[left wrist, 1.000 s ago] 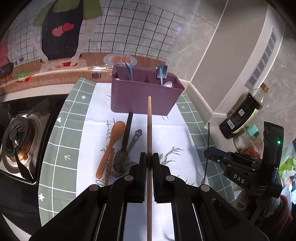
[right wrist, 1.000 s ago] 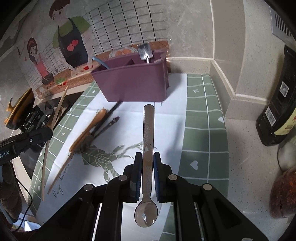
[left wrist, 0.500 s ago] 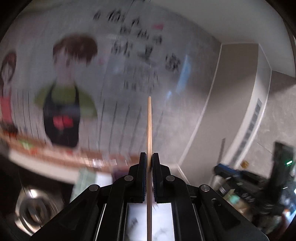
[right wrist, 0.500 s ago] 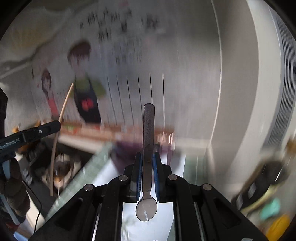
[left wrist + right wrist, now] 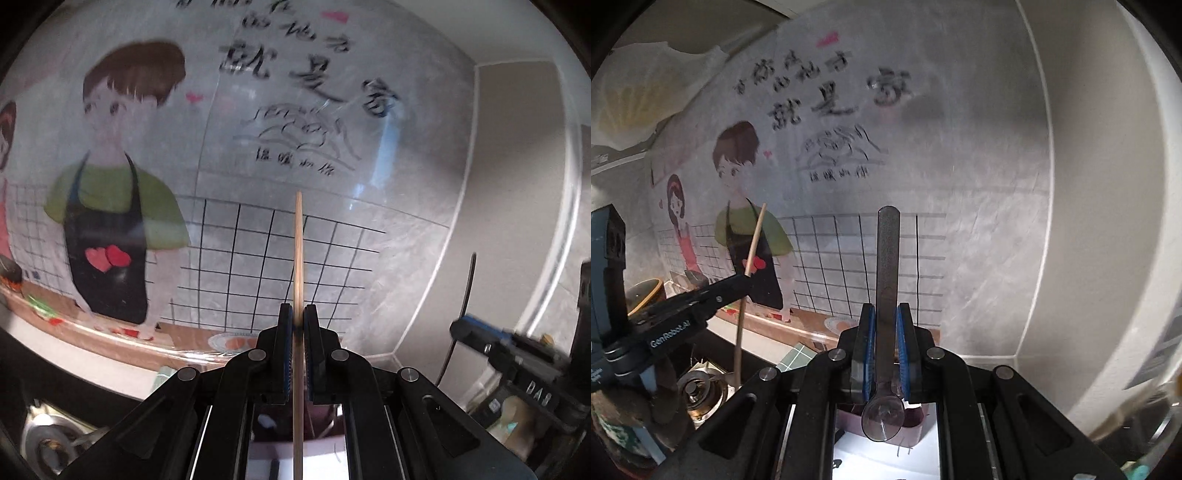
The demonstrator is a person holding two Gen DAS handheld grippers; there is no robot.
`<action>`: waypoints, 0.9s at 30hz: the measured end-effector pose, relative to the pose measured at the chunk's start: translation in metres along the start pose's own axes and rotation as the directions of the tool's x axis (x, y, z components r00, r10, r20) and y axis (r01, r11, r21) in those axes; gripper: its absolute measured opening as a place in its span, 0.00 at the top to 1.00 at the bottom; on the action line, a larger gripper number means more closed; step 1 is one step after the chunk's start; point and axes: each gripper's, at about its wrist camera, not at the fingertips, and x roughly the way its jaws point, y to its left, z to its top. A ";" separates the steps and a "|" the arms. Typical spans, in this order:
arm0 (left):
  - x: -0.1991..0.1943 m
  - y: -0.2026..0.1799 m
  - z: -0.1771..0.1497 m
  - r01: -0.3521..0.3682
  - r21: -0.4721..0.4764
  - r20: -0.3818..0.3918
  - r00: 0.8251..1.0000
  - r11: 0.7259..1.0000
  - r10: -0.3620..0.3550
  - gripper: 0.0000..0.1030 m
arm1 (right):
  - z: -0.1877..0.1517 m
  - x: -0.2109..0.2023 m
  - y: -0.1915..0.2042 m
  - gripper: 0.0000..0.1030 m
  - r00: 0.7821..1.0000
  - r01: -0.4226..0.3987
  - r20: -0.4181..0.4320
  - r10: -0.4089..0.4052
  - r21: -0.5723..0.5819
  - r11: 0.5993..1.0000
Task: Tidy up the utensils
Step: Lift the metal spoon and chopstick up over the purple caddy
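My left gripper [image 5: 298, 314] is shut on a thin wooden chopstick [image 5: 298, 251] that points straight up toward the wall. It also shows in the right wrist view [image 5: 748, 284] at the left, with the chopstick [image 5: 753, 243] upright in it. My right gripper [image 5: 886, 314] is shut on a metal spoon [image 5: 886, 266], handle up and bowl [image 5: 882, 419] down near the camera. The purple utensil caddy [image 5: 912, 430] shows only as a sliver below the right fingers. Both grippers are tilted up, well above the counter.
The wall with a cartoon cook sticker [image 5: 110, 221] and black grid fills both views. A gas stove burner [image 5: 698, 391] lies low at the left. The right gripper's body [image 5: 524, 362] shows at the right of the left wrist view. The white mat [image 5: 886, 454] is below.
Both grippers have tilted upward from looking down at the mat and caddy to facing the wall. Each keeps its hold: chopstick in the left, spoon in the right.
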 end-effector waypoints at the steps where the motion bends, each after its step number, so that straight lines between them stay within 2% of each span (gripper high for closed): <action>1: 0.008 0.003 0.001 0.002 -0.012 0.004 1.000 1.000 -0.002 0.95 | -0.002 0.007 -0.002 0.89 1.000 -0.006 -0.004 0.006 0.007 1.000; 5: 0.032 0.006 -0.001 0.014 -0.020 0.037 0.999 1.000 -0.014 0.95 | -0.007 0.033 -0.014 0.89 1.000 -0.020 -0.013 0.021 0.028 0.999; 9: 0.070 0.007 -0.012 0.008 -0.016 -0.020 1.000 1.000 -0.009 0.95 | -0.013 0.056 -0.025 0.89 0.999 -0.015 -0.029 0.016 0.037 0.999; 11: 0.079 0.005 -0.018 -0.003 -0.019 -0.018 1.000 1.000 0.002 0.95 | -0.015 0.060 -0.027 0.89 0.999 -0.014 -0.033 0.015 0.036 0.999; 15: 0.080 0.002 -0.032 -0.038 -0.018 0.068 0.997 0.999 0.039 0.95 | -0.031 0.076 -0.036 0.89 0.999 -0.027 -0.034 0.029 0.035 0.999; 18: 0.069 -0.006 -0.047 -0.101 0.010 0.186 0.978 0.995 0.098 0.95 | -0.040 0.082 -0.041 0.89 0.999 -0.038 -0.034 0.040 0.059 0.998; 20: 0.063 -0.011 -0.055 -0.132 0.024 0.233 0.965 0.991 0.122 0.95 | -0.046 0.087 -0.046 0.89 0.998 -0.052 -0.035 0.055 0.082 0.995; 23: 0.064 -0.021 -0.069 -0.157 0.076 0.260 0.957 0.985 0.132 0.94 | -0.052 0.093 -0.048 0.89 0.997 -0.066 -0.036 0.070 0.094 0.993; 27: 0.070 -0.023 -0.084 -0.173 0.094 0.248 0.958 0.980 0.145 0.94 | -0.057 0.101 -0.047 0.89 0.997 -0.063 -0.033 0.066 0.091 0.994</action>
